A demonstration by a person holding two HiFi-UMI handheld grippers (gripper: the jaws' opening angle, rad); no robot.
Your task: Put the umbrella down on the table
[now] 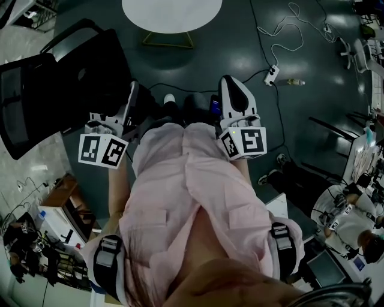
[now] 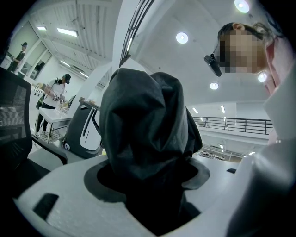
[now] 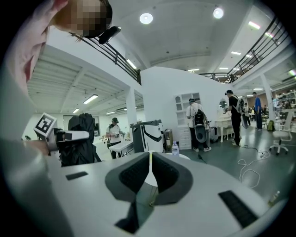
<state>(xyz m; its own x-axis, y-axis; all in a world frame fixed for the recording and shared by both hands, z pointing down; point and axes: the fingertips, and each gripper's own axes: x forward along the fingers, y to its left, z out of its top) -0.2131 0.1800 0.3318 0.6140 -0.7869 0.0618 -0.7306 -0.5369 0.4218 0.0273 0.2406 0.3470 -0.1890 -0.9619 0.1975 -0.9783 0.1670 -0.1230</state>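
A folded black umbrella (image 2: 145, 134) fills the left gripper view, its fabric bunched between the two jaws. My left gripper (image 2: 148, 178) is shut on it. The right gripper view shows the same umbrella (image 3: 81, 139) standing up out of the left gripper, held in the air at the left. In the head view the left gripper (image 1: 131, 96) is at the left of the pink-shirted body, and the umbrella there is hard to tell from the dark floor. My right gripper (image 3: 150, 166) is shut with its pads meeting and nothing between them. It (image 1: 229, 83) is held level with the left one.
A round white table (image 1: 171, 13) stands straight ahead on the dark floor. A black office chair (image 1: 60, 72) is at the left. A power strip with cable (image 1: 271, 74) lies at the right. Other people work at desks (image 1: 351, 210) on the right.
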